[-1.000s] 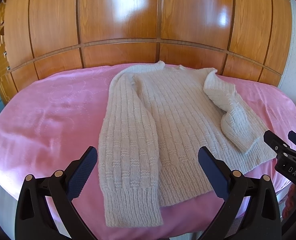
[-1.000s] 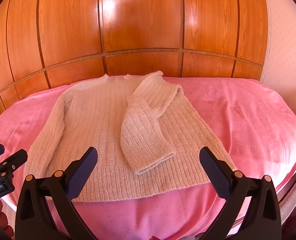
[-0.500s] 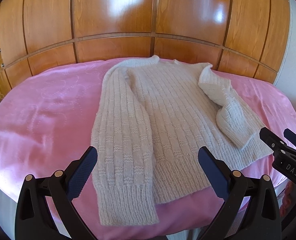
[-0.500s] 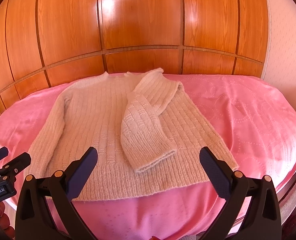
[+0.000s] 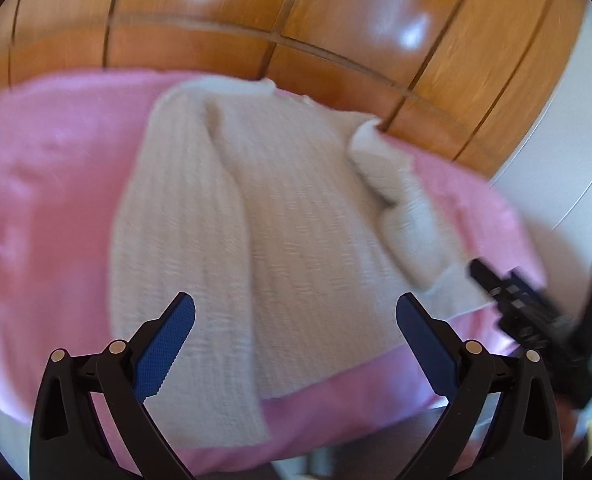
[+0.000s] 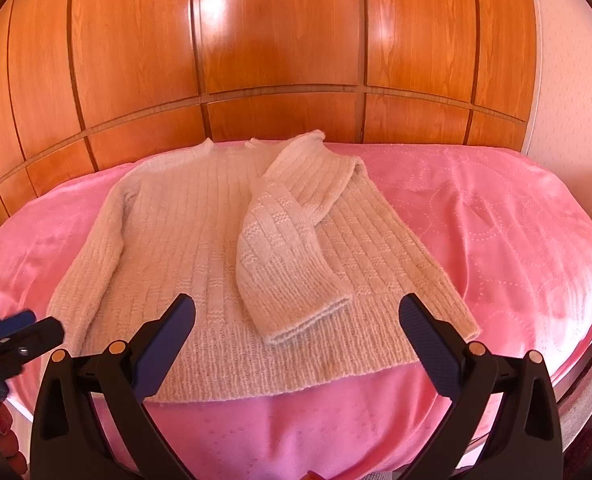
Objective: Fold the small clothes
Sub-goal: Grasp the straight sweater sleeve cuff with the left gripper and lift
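A cream knit sweater point(image 6: 200, 248) lies flat on the pink bedspread point(image 6: 496, 240), one sleeve point(image 6: 292, 248) folded across its front. Both the left gripper point(image 5: 294, 320) and right gripper point(image 6: 296, 320) hover above its hem, jaws spread wide, touching nothing.

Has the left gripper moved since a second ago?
Yes. In the right wrist view the left gripper now reaches farther right, up to the sweater's left cuff, and its own view is motion-blurred.
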A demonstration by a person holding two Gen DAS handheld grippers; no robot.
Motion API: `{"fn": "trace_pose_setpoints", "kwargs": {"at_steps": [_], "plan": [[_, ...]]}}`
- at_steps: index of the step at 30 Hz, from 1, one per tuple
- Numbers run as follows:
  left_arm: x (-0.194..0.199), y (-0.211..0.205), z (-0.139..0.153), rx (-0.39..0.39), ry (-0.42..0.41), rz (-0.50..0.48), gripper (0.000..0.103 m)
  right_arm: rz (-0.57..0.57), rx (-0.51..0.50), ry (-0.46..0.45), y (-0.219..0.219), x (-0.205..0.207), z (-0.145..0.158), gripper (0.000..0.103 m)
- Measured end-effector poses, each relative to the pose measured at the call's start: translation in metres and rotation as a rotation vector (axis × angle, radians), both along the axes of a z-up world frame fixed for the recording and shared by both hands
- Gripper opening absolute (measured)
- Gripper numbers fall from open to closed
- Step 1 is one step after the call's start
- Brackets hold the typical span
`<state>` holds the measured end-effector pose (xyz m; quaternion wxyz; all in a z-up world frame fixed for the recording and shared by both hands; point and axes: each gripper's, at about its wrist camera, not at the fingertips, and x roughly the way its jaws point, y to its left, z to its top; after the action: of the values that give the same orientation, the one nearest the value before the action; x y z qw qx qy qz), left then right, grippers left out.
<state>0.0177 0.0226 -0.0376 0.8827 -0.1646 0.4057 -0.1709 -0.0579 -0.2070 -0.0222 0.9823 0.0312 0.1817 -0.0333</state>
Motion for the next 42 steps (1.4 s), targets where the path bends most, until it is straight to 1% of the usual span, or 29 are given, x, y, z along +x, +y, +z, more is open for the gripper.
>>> {"fn": "trace_pose_setpoints", "kwargs": {"at_steps": [1,2,3,6,9,10,12,13,14,15,16,17,18,19,20,21,22,23,25,26,30,32,35,38,39,42], "plan": [[0.002,0.007,-0.003,-0.055,0.009,0.009,0.100,0.005,0.010,-0.014,-0.003,0.001,-0.001,0.101],[0.004,0.014,-0.007,-0.081,0.021,0.032,0.100,0.015,0.019,-0.029,-0.007,0.003,-0.003,0.101],[0.005,0.018,-0.009,-0.083,0.030,0.056,0.100,0.019,0.022,-0.035,-0.008,0.005,-0.003,0.101],[0.008,0.034,-0.013,-0.034,0.032,0.134,0.100,-0.003,0.013,-0.042,-0.016,0.015,-0.009,0.101],[0.009,0.051,-0.016,0.043,0.013,0.208,0.100,-0.044,-0.042,-0.004,-0.021,0.032,-0.017,0.101],[0.011,0.057,-0.019,0.050,0.016,0.224,0.100,-0.052,-0.052,0.011,-0.023,0.037,-0.020,0.101],[0.013,0.069,-0.028,0.037,0.038,0.252,0.100,-0.063,-0.056,0.035,-0.025,0.046,-0.025,0.101],[0.014,0.073,-0.034,0.014,0.073,0.247,0.098,-0.067,-0.050,0.046,-0.026,0.051,-0.029,0.101],[0.015,0.080,-0.042,-0.023,0.109,0.225,0.089,-0.071,-0.043,0.055,-0.027,0.054,-0.033,0.101],[0.016,0.080,-0.047,-0.049,0.135,0.206,0.084,-0.073,-0.039,0.060,-0.027,0.056,-0.036,0.101],[0.017,0.080,-0.052,-0.057,0.159,0.196,0.072,-0.076,-0.039,0.065,-0.027,0.059,-0.039,0.101],[0.014,0.080,-0.054,-0.044,0.159,0.197,0.067,-0.081,-0.042,0.070,-0.027,0.061,-0.042,0.101],[0.011,0.079,-0.053,-0.038,0.139,0.189,0.065,-0.084,-0.044,0.073,-0.027,0.063,-0.045,0.101],[0.010,0.077,-0.053,-0.049,0.143,0.173,0.058,-0.086,-0.044,0.076,-0.028,0.065,-0.049,0.101],[0.008,0.076,-0.054,-0.057,0.151,0.158,0.052,-0.086,-0.037,0.077,-0.028,0.068,-0.052,0.101],[0.007,0.072,-0.055,-0.055,0.160,0.133,0.050,-0.085,-0.029,0.078,-0.027,0.070,-0.054,0.101],[0.006,0.069,-0.056,-0.046,0.158,0.127,0.045,-0.082,-0.013,0.081,-0.028,0.072,-0.058,0.101],[0.005,0.067,-0.055,-0.039,0.155,0.114,0.033,-0.080,0.007,0.084,-0.031,0.073,-0.061,0.101],[0.007,0.065,-0.058,-0.055,0.170,0.096,0.023,-0.084,0.029,0.074,-0.032,0.075,-0.064,0.101],[0.008,0.065,-0.057,-0.063,0.169,0.095,0.015,-0.089,0.025,0.063,-0.031,0.075,-0.065,0.101],[0.009,0.066,-0.050,-0.055,0.168,0.070,0.011,-0.100,-0.010,0.028,-0.024,0.073,-0.069,0.101],[0.008,0.073,-0.044,-0.045,0.179,0.050,0.011,-0.105,-0.006,0.014,-0.023,0.071,-0.071,0.101],[0.011,0.083,-0.032,-0.014,0.179,0.053,0.010,-0.102,0.006,-0.004,-0.023,0.069,-0.073,0.101],[0.017,0.104,-0.015,0.032,0.162,0.092,0.010,-0.095,0.014,-0.011,-0.024,0.067,-0.073,0.101],[0.022,0.116,-0.009,0.058,0.153,0.123,0.010,-0.094,0.017,-0.012,-0.025,0.069,-0.073,0.101],[0.034,0.145,0.002,0.102,0.147,0.200,0.009,-0.091,0.021,-0.020,-0.025,0.067,-0.074,0.101]]}}
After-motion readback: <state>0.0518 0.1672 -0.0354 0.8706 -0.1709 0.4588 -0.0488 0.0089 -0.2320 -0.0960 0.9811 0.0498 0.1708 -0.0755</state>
